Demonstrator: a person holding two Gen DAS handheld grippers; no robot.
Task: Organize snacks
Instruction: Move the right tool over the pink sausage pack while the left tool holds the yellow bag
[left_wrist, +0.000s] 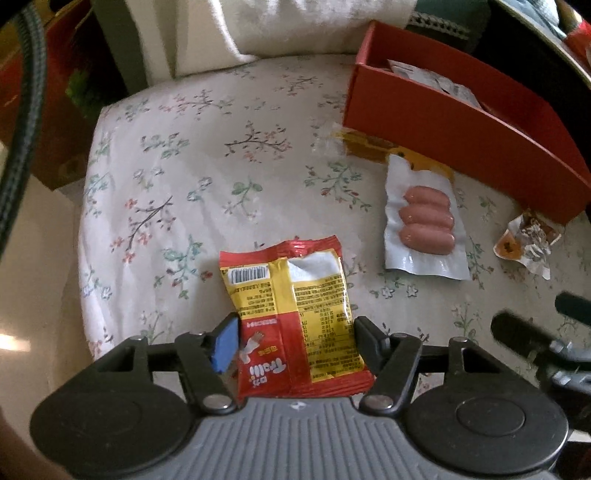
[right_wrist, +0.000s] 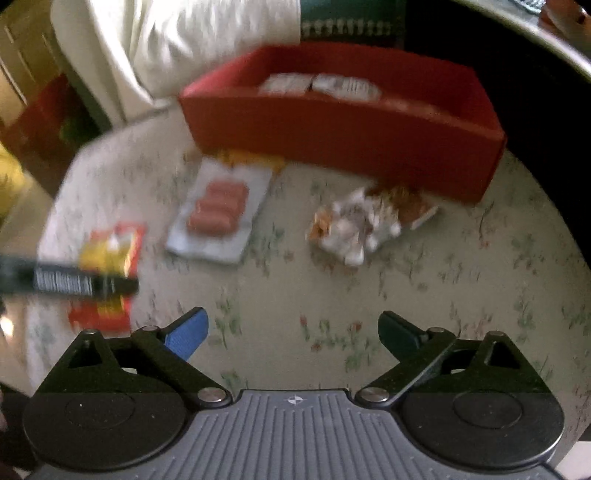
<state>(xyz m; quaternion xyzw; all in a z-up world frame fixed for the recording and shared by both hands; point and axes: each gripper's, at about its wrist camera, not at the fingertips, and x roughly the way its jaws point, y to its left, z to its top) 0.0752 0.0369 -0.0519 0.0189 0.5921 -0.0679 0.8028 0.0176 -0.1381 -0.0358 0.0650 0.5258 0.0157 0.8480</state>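
Note:
A red and yellow snack packet lies flat, back side up, on the flowered tablecloth. My left gripper points down over the packet's near end with a finger at each side edge; the packet looks uncrumpled. In the right wrist view the packet is at the left, partly behind the blurred black left gripper. My right gripper stands open above bare cloth with nothing between its fingers. A clear pack of three sausages lies near the red box.
The red box holds several white packets. A yellow packet sticks out from under the sausage pack at the box's foot. A crumpled orange and white wrapper lies by the box's corner. A white cushion stands behind.

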